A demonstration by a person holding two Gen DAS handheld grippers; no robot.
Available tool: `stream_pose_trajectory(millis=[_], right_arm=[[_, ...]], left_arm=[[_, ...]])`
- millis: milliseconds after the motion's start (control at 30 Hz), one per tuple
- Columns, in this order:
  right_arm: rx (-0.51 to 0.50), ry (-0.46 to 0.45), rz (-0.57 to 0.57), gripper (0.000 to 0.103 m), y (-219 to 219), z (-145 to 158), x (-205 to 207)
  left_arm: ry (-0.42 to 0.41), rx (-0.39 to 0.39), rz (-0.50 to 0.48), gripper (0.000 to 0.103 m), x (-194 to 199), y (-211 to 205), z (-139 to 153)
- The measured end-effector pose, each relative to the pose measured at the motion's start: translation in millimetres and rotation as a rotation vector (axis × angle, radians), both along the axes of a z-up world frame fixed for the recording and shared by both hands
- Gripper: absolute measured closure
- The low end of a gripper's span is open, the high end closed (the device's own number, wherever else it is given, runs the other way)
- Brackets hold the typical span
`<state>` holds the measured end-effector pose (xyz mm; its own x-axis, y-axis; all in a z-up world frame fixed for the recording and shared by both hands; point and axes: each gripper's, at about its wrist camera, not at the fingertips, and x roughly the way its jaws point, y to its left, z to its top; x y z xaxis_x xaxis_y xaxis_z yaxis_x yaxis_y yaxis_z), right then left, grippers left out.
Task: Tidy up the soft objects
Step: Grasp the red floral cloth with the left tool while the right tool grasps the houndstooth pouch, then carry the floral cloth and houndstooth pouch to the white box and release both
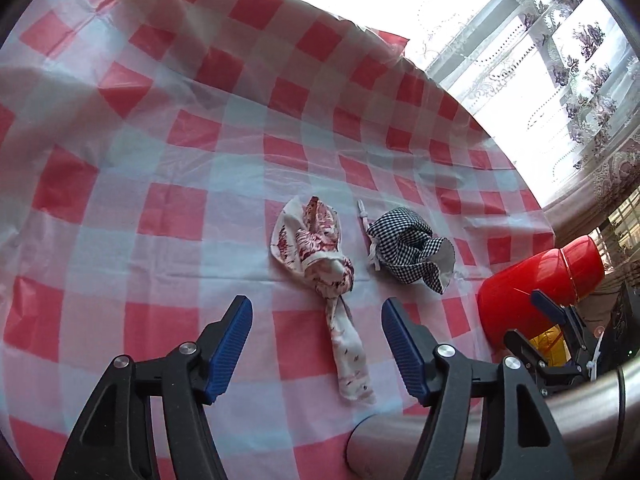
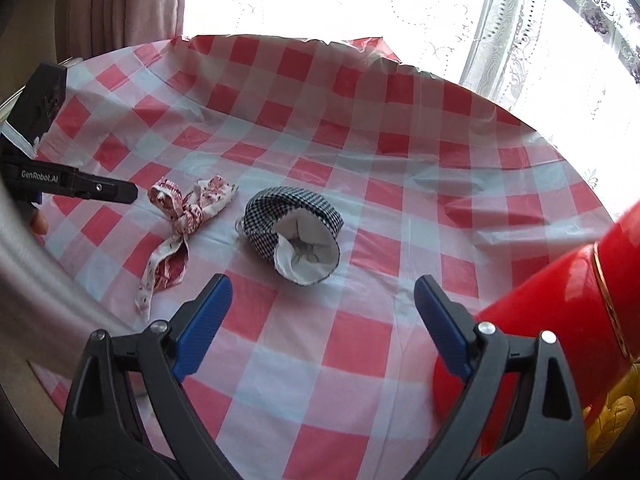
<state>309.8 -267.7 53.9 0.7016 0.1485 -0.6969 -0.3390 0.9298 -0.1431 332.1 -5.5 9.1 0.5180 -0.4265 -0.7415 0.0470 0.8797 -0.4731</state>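
Observation:
A knotted white-and-red floral cloth (image 1: 324,256) lies on the checked tablecloth; its tail reaches between the fingers of my left gripper (image 1: 316,306), which is open and empty above it. Right of it lies a black-and-white gingham pouch (image 1: 412,246) with a white lining. In the right wrist view the pouch (image 2: 294,236) lies just ahead of my right gripper (image 2: 322,284), which is open and empty. The floral cloth (image 2: 180,220) lies left of the pouch. The left gripper's finger (image 2: 100,190) shows at the left edge, near the cloth.
A red plastic container (image 1: 536,288) lies on its side at the right; it is also close beside my right gripper's right finger (image 2: 560,312). A red-and-white checked tablecloth (image 1: 160,160) covers the table. Lace curtains and a bright window stand behind the far edge.

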Motion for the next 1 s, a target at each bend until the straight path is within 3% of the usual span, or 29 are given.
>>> stream_pose_trajectory(millis=[267, 433, 533, 633, 700, 900, 967, 1000], right_arm=[[-0.021, 0.010, 0.082, 0.006, 34, -21, 52], [-0.026, 0.045, 0.101, 0.006, 49, -45, 81], [-0.029, 0.070, 0.085, 0.006, 53, -58, 96], [-0.019, 0.102, 0.052, 0.007, 51, -71, 109], [0.007, 0.129, 0.023, 0.007, 48, -80, 113], [0.064, 0.138, -0.026, 0.034, 44, -89, 98], [0.072, 0.129, -0.043, 0.052, 41, -88, 92], [0.078, 0.127, -0.054, 0.053, 39, -88, 90]], left_arm=[[0.039, 0.035, -0.077, 0.029, 39, -30, -28], [0.065, 0.123, -0.108, 0.029, 48, -47, -45], [0.024, 0.172, -0.116, 0.030, 48, -54, -45], [-0.013, 0.266, -0.125, 0.048, 48, -62, -45], [-0.022, 0.296, -0.117, 0.069, 48, -62, -46], [-0.036, 0.299, -0.088, 0.079, 43, -56, -46], [-0.038, 0.314, -0.063, 0.080, 38, -53, -46], [-0.039, 0.316, -0.053, 0.080, 36, -50, -46]])
